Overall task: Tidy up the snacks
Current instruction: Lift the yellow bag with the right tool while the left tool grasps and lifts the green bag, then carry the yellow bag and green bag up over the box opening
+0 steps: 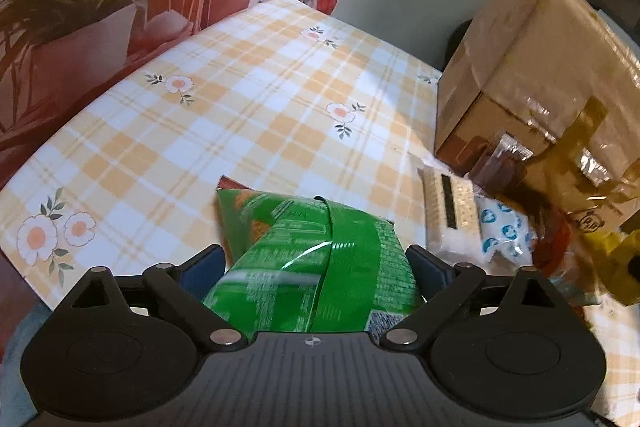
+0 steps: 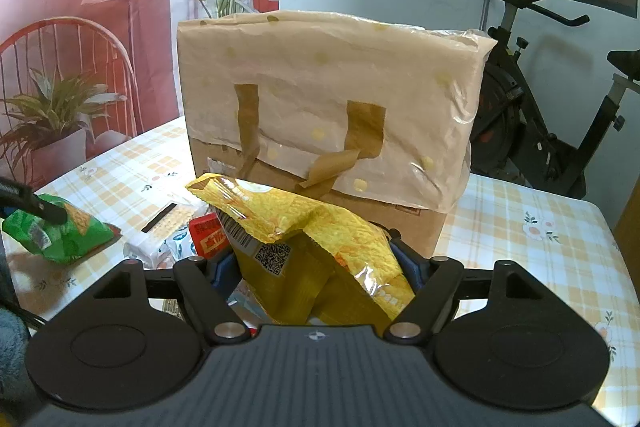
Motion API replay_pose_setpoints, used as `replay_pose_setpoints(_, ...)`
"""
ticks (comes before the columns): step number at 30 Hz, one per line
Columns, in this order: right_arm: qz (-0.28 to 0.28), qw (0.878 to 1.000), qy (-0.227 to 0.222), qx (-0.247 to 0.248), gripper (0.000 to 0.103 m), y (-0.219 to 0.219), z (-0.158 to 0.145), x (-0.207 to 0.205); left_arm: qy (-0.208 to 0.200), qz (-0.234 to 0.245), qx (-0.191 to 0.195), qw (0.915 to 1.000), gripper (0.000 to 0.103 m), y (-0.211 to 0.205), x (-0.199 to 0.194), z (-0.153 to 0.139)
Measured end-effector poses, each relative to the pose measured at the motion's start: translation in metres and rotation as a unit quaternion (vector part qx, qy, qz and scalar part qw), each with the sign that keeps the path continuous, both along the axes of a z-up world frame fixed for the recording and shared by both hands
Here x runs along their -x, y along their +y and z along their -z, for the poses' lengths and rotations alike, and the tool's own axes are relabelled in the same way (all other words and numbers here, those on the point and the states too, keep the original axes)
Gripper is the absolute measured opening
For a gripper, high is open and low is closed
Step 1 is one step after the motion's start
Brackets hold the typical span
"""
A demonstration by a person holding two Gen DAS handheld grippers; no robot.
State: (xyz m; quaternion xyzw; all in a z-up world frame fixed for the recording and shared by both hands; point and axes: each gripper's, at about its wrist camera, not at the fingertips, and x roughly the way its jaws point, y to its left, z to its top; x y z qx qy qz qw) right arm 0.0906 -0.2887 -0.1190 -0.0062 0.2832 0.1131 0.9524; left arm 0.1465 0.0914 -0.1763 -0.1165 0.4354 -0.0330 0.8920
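The table [image 1: 256, 99] lies bare from the green snack bag [image 1: 316, 267] out to its far and left edges; its right side is crowded. The left gripper [image 1: 316, 259] has the green bag between its wide-set jaws, though whether the pads press it I cannot tell. The right gripper [image 2: 316, 267] grips one yellow snack bag [image 2: 304, 227], showing a barcode and QR code, before one covered cardboard box [image 2: 328, 107]. Several small packets [image 1: 472, 215] lie beside the box; their print is unreadable.
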Motion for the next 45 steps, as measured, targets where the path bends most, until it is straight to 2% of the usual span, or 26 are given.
replay_pose_setpoints(4,0.0,1.0,0.0,0.007,0.077,0.0,-0.002,-0.002,-0.018,0.015,-0.022,0.9995,0.084,-0.007,-0.001,-0.004)
replay_pose_setpoints(6,0.003,1.0,0.001,0.004,0.077,0.0,-0.003,-0.003,-0.027,0.016,-0.02,0.9993,0.082,-0.008,-0.002,-0.007)
replay_pose_setpoints(19,-0.007,1.0,-0.013,0.005,0.077,0.003,-0.01,-0.001,-0.092,0.016,-0.016,0.9955,0.082,-0.017,0.005,-0.053)
replay_pose_setpoints(26,-0.007,0.999,-0.03,0.008,0.077,0.001,-0.022,0.0,-0.124,0.035,-0.014,0.9915,0.082,-0.029,0.0,-0.079)
replay_pose_setpoints(36,-0.018,0.999,-0.043,0.014,0.077,0.002,-0.031,-0.003,-0.143,0.066,-0.019,0.9874,0.082,-0.051,-0.005,-0.092)
replay_pose_setpoints(45,-0.029,0.998,-0.062,0.011,0.077,0.005,-0.045,-0.003,-0.178,0.088,-0.021,0.9799,0.082,-0.067,-0.006,-0.116)
